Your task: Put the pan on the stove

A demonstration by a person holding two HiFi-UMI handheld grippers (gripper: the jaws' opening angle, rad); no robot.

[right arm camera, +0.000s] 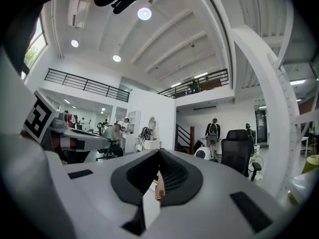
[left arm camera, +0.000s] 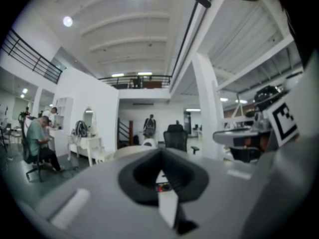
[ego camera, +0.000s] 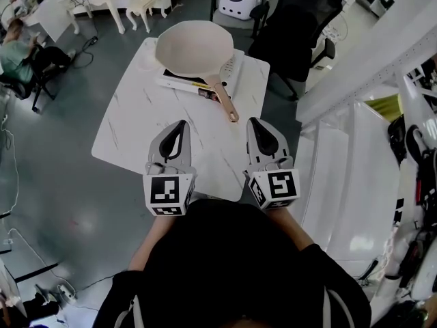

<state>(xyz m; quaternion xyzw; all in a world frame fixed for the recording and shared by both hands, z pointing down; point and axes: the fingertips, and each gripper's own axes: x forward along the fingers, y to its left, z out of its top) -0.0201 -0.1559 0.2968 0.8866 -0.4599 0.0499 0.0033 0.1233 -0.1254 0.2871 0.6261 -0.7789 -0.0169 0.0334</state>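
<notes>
A white marble table (ego camera: 136, 125) stands on grey floor (ego camera: 61, 197) (black office chair (ego camera: 300, 33) beyond).

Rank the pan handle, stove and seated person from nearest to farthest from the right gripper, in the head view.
1. Pan handle, just left of the right gripper.
2. Stove, under the pan.
3. Seated person, at the far left edge.
</notes>
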